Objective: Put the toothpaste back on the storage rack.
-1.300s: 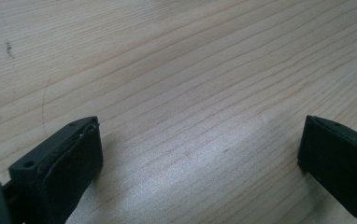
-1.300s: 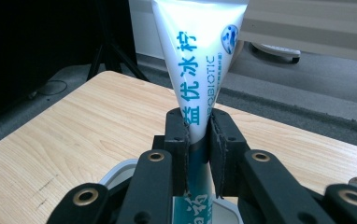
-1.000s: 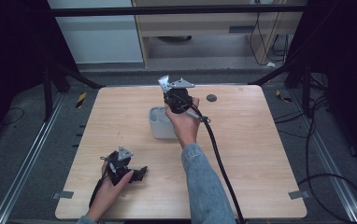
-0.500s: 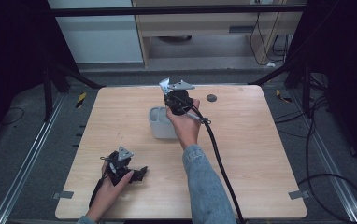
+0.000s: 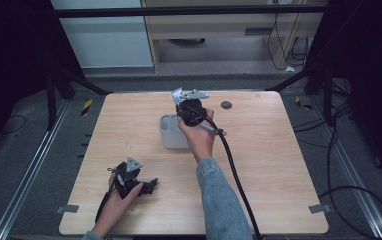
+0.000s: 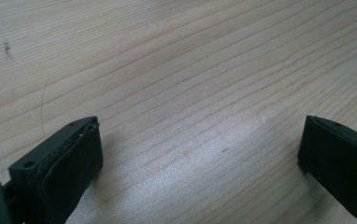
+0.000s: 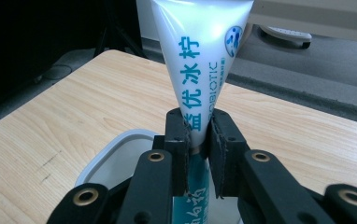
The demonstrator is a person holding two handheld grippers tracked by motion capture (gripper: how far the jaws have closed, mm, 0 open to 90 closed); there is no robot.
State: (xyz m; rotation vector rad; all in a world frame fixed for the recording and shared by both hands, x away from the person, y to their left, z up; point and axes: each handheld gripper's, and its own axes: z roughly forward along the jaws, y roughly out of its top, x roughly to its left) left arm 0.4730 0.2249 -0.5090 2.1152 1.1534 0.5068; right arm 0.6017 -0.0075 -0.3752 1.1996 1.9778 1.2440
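Observation:
My right gripper (image 7: 198,135) is shut on a white toothpaste tube (image 7: 200,56) with blue lettering, pinching its narrow lower part. The tube stands upright, its wide crimped end up. Its lower end hangs over a white rectangular container (image 7: 116,144). In the high view the right gripper (image 5: 186,107) hovers at the far edge of the container (image 5: 171,132), near the table's middle. My left gripper (image 5: 149,186) rests on the table at the near left. Its black fingers (image 6: 69,163) stand wide apart, with bare wood between them.
A small dark round disc (image 5: 226,105) lies on the wooden table (image 5: 279,165) to the right of the container. The right gripper's black cable (image 5: 234,170) trails back along the person's forearm. Dark frame legs and cables surround the table on the floor.
The right gripper with the tube has drifted slightly to the right above the container. The left gripper has not moved.

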